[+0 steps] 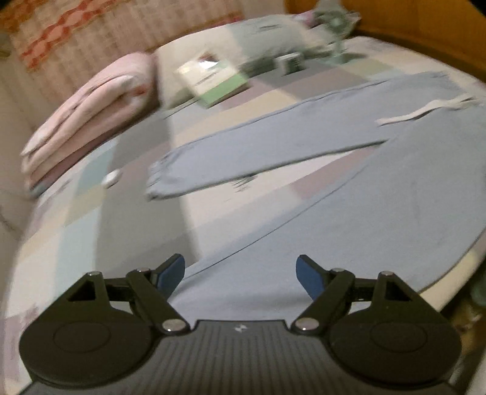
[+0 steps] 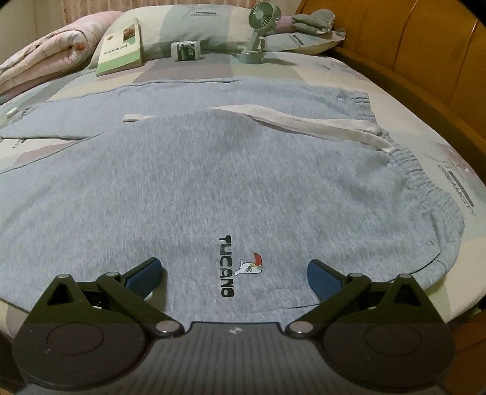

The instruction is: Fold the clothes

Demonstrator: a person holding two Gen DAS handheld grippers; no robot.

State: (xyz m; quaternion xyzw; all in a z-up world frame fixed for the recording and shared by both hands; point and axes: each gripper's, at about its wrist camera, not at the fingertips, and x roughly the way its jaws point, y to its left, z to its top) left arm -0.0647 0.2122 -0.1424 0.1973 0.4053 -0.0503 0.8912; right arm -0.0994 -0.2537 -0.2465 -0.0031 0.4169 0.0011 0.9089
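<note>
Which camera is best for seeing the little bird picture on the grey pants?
The right wrist view: the bird picture sits sharp and close on the pants. The left wrist view is blurry and shows only plain grey legs, no bird.

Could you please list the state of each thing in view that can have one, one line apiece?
Grey sweatpants: spread flat on the bed, legs apart, unfolded.
Drawstring: untied, lying loose across the waist.
Left gripper: open, holding nothing.
Right gripper: open over the logo, holding nothing.
Green fan: upright; running or not, cannot tell.
Book: closed, leaning on a pillow.
Pink quilt: folded.
</note>
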